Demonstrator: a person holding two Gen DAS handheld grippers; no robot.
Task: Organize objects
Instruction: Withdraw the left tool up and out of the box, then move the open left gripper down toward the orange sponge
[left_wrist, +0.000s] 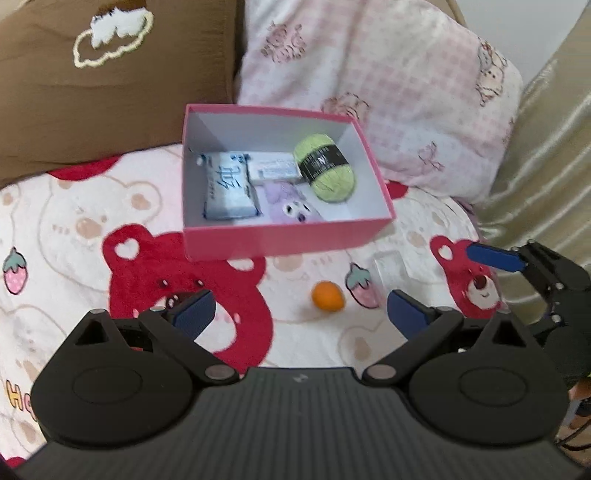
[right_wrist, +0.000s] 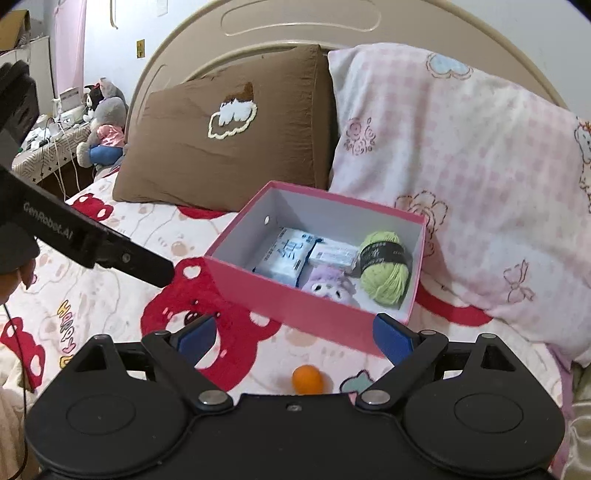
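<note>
- Brown pillow (right_wrist: 229, 125) at the head of the bed, left side, w/ a stitched cloud patch; pink checked pillow (right_wrist: 461, 177) beside it on the right.
- Left gripper (left_wrist: 299, 314): released, jaws wide, nothing btwn the pads. Its black arm reaches in from the left edge of the right-wrist view, printed "GenRobot.AI".
- Bedspread (left_wrist: 66, 229), bear-and-strawberry print, carries everything; the lettering near its left edge looks like "Happy".
- Pink box (left_wrist: 280, 240) sits mid-bed, just in front of the pillows, open top. Inside, left to right: blue-white tissue pack (left_wrist: 231, 188) w/ large characters I can't read, small white carton (left_wrist: 273, 170) w/ print too blurred, purple plush (left_wrist: 291, 208) at the near wall, green yarn ball (left_wrist: 327, 166) w/ a black band, text too small.
- Orange ball (left_wrist: 327, 295) lies loose on the bedspread, near side of the box, apart from it. Likely the next item to go in.
- Clear plastic piece (left_wrist: 391, 269) just right of the ball; can't tell what it is.
- Right gripper (right_wrist: 295, 341): also released, jaws spread, empty; ball sits low btwn its fingers in its own view, not touched.
- Doing it well, imo: come down w/ the pads either side of the ball, squeeze gently since it may roll on soft bedding, lift clear of the box wall, drop it in the free strip by the right wall.
</note>
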